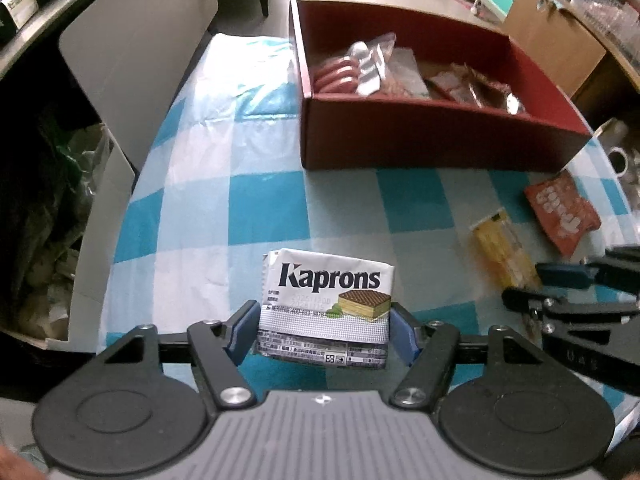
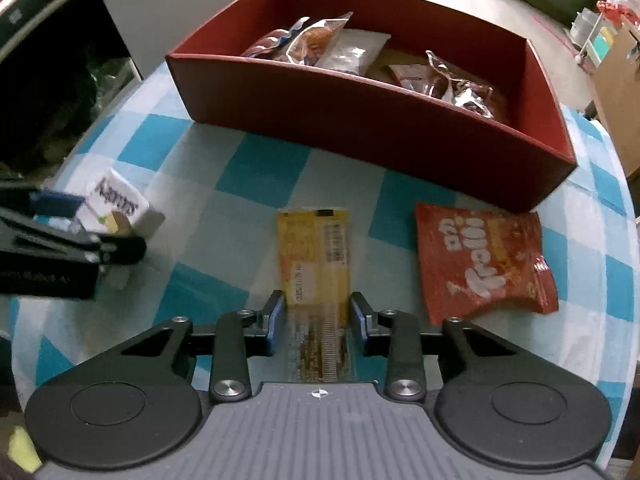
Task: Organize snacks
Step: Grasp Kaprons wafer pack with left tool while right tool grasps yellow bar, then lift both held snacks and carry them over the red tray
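Observation:
My left gripper (image 1: 323,328) is shut on a white Kaprons wafer pack (image 1: 326,304), held above the checked tablecloth; it also shows in the right wrist view (image 2: 116,206). My right gripper (image 2: 318,318) is shut on a yellow snack bar pack (image 2: 316,252), which lies flat on the cloth; the same pack shows in the left wrist view (image 1: 502,250). A dark red box (image 2: 360,120) with several snack packets inside stands beyond both grippers, and shows in the left wrist view (image 1: 420,136). A red gummy bag (image 2: 484,264) lies right of the yellow pack.
The blue-and-white checked cloth (image 1: 240,200) covers a round table that drops off at the left edge. A white panel (image 1: 132,60) and dark clutter stand left of the table. A cardboard box (image 1: 556,44) and shelves are behind at the right.

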Tool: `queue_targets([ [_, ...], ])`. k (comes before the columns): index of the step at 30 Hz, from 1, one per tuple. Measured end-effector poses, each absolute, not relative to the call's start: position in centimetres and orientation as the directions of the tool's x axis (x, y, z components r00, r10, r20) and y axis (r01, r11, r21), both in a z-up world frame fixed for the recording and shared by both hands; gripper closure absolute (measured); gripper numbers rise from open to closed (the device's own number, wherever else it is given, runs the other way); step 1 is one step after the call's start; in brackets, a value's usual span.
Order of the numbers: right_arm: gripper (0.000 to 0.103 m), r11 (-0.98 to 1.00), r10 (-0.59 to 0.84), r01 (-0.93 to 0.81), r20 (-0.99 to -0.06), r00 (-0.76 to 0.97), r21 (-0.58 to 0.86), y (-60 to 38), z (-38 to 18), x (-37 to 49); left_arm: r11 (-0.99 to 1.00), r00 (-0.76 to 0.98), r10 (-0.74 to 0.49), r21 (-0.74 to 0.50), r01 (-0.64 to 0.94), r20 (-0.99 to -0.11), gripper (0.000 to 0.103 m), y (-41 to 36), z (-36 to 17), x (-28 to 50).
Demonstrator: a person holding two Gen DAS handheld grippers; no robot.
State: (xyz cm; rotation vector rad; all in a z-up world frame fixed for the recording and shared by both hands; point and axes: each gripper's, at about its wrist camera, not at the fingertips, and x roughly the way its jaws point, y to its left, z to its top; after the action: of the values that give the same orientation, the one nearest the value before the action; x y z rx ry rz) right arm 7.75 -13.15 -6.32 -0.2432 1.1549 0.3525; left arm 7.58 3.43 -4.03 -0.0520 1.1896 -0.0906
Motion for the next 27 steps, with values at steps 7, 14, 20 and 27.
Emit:
queue_targets([
  [7, 0.062, 0.933, 0.234, -0.35, -0.87, 0.434, 0.076, -14.5, -3.1, 7.6, 0.991, 0.399, -0.134, -0.131, 0.036, -0.907, 0.042, 3.3, -2.3, 8.1],
  [14, 0.062, 0.931, 0.281, -0.344, -0.839, 0.465, 0.121, -14.8, -1.8, 8.3, 0.989, 0.431, -0.149, -0.144, 0.046, -0.89, 0.042, 2.6, -0.9, 8.9],
  [20, 0.062, 0.928, 0.302, -0.346, -0.823, 0.482, 0.139, -15.0, -0.9, 8.7, 0.989, 0.443, -0.149, -0.135, 0.064, -0.884, 0.042, 1.8, -0.5, 9.3],
  [27, 0.062, 0.932, 0.309, -0.33, -0.808, 0.502, 0.151, -15.7, -0.3, 9.0, 0.989, 0.46, -0.15, -0.132, 0.072, -0.875, 0.042, 1.4, 0.1, 9.5],
])
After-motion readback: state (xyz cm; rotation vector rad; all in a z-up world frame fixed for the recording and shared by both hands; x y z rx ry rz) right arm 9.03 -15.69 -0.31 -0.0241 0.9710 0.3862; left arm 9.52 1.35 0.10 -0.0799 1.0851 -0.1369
